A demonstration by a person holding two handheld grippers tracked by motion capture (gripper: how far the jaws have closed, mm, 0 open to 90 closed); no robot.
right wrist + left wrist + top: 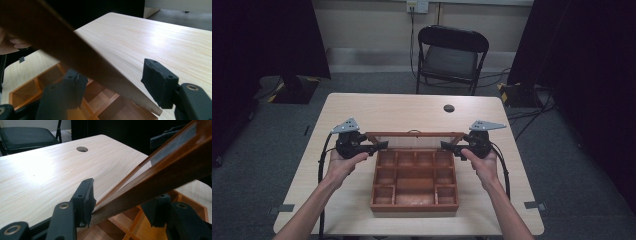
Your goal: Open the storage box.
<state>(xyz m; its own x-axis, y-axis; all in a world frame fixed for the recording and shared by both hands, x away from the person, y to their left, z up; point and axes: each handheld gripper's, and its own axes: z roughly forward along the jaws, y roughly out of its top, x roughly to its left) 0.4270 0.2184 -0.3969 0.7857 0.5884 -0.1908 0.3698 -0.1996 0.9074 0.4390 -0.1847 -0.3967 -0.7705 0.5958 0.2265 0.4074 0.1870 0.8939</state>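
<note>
The wooden box (414, 182) sits mid-tabletop (362, 107), its glazed lid (414, 135) raised, long axis running hand to hand. My left fingers (86, 200) and right fingers (160, 83) straddle opposite lid ends, half open; firm clamping cannot be confirmed. Both hands equally near.

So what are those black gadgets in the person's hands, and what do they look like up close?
They are hand-held grippers. The left gripper and right gripper each have a black body, a grey three-cornered plate on top and a black cable trailing back along the forearm. Each has two black jaws with brass-coloured rivets and padded tips. The forearms are bare, with no sleeves in view.
</note>
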